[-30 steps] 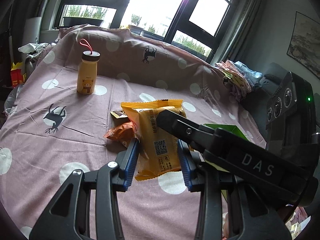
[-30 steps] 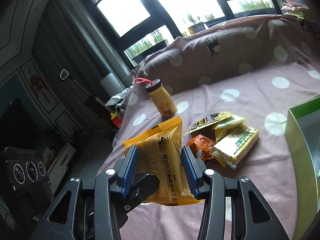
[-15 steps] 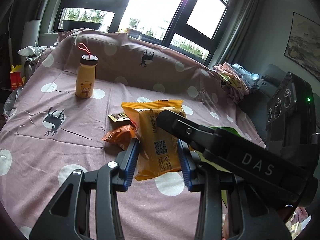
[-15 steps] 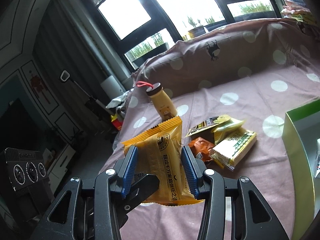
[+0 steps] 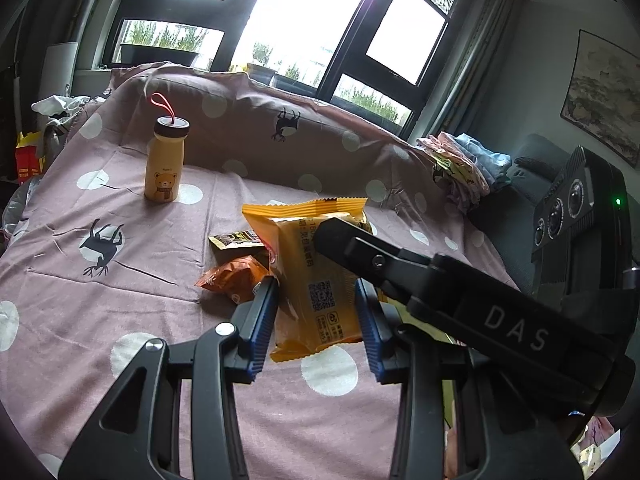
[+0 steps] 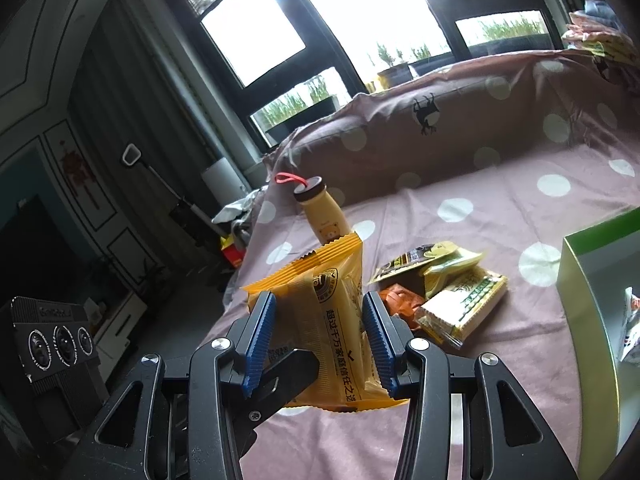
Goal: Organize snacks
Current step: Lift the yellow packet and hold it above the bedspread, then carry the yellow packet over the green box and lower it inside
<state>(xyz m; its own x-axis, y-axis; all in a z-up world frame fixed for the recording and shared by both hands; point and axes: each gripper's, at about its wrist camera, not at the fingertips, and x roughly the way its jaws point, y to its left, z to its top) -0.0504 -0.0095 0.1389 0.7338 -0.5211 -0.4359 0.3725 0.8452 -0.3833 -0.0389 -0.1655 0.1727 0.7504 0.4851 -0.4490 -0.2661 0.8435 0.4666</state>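
Note:
An orange snack packet (image 5: 316, 276) (image 6: 320, 292) hangs above the spotted cloth, and both grippers grip it. In the left wrist view my left gripper (image 5: 315, 292) has its blue pads pressed on the packet's two sides. The right gripper's black finger (image 5: 360, 252) crosses the packet's upper right. In the right wrist view my right gripper (image 6: 318, 300) is shut on the same packet, with the left gripper's finger (image 6: 288, 372) at its lower left. Several loose snacks lie beyond: a small orange pack (image 6: 400, 300), a dark-and-yellow sachet (image 6: 416, 258) and a green-white cracker pack (image 6: 464, 304).
A green box (image 6: 572, 280) stands open at the right edge, with a wrapper inside. A yellow bear bottle (image 5: 164, 168) with a red loop stands upright at the back left. The pink spotted cloth (image 5: 120, 260) covers the surface. Folded clothes (image 5: 468, 164) are piled at the far right.

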